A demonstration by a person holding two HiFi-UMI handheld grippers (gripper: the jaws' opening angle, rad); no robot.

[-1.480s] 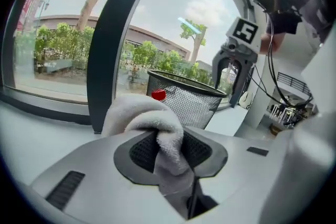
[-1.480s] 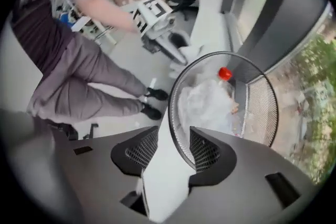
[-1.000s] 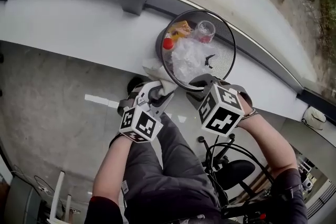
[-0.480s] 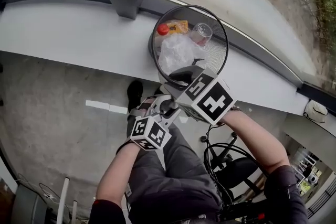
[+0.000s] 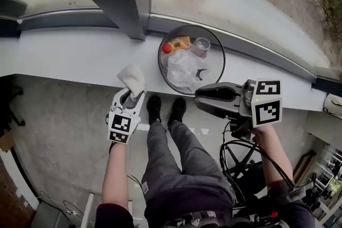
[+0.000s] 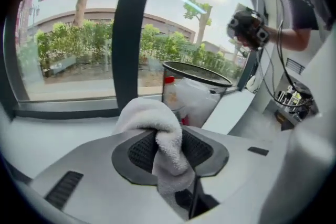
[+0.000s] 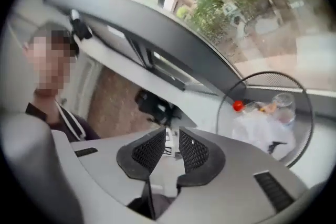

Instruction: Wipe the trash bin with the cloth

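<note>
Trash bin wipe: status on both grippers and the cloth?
Left gripper shut on white terry cloth. Right gripper: jaws just been closing, apart now, nothing between. Black wire-mesh trash bin right of cloth, not touched, nothing in the gap.

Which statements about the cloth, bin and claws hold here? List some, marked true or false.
1. The left claw grips the white cloth. True.
2. The cloth touches the trash bin. False: it is apart from it, over the ledge.
3. The right claw holds a bottle. False: nothing is between its jaws, which have just been closing and stand slightly apart.
4. A red-capped bottle lies in the bin. True.
5. The bin stands on the floor. False: it stands on the ledge.
</note>
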